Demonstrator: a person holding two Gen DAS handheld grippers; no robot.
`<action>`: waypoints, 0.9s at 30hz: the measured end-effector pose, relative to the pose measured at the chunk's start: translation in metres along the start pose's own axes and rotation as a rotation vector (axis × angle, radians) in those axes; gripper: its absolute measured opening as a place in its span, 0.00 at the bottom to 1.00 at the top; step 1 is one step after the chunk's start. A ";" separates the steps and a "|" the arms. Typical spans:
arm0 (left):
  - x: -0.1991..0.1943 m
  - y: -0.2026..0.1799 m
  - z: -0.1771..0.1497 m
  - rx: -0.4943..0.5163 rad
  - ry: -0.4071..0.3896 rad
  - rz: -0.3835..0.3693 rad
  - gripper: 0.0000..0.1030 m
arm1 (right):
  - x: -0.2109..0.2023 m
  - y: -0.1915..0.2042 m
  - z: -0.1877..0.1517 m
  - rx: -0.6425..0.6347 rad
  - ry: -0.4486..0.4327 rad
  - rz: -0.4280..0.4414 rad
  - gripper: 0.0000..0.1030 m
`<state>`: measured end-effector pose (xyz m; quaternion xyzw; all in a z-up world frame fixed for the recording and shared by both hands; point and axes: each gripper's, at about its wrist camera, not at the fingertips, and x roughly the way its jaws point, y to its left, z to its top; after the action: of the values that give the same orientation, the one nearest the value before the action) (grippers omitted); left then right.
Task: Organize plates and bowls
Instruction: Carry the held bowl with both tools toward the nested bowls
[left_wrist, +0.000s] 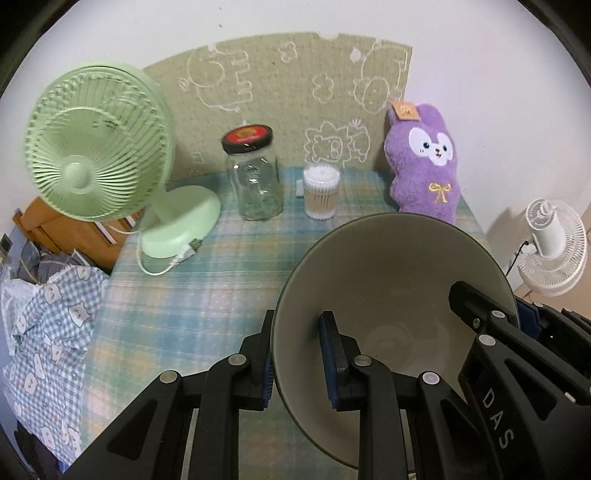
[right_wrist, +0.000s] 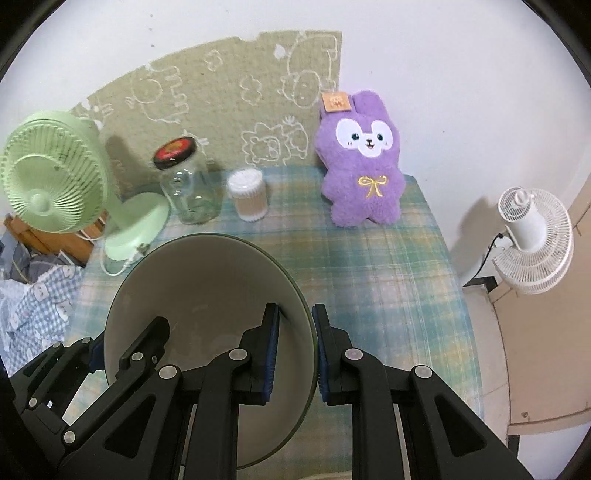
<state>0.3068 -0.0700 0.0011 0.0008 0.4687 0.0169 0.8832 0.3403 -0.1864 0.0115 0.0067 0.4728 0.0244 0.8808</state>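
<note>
Left wrist view: checked tablecloth (left_wrist: 207, 288), green fan (left_wrist: 96, 147) upper left; both grippers (left_wrist: 301, 354) (right_wrist: 295, 354) clamp a grey bowl's (left_wrist: 399, 273) rim.

My left gripper (left_wrist: 299, 363) and right gripper (right_wrist: 293, 356): black angular linkages, silver rivets, blue-padded jaws, white "DAS" lettering.

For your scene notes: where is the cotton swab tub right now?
The cotton swab tub stands at the table's back, between the glass jar and the purple plush rabbit.
</note>
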 end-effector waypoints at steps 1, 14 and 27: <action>-0.009 0.004 -0.003 0.002 -0.008 -0.001 0.19 | -0.008 0.003 -0.004 0.008 -0.006 0.002 0.21; -0.070 0.047 -0.049 0.024 -0.042 0.009 0.19 | -0.072 0.044 -0.059 0.024 -0.038 0.012 0.21; -0.083 0.067 -0.125 0.026 0.005 -0.009 0.19 | -0.089 0.070 -0.139 0.024 0.021 -0.007 0.21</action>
<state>0.1548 -0.0072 0.0011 0.0104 0.4709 0.0069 0.8821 0.1729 -0.1230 0.0109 0.0152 0.4824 0.0156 0.8757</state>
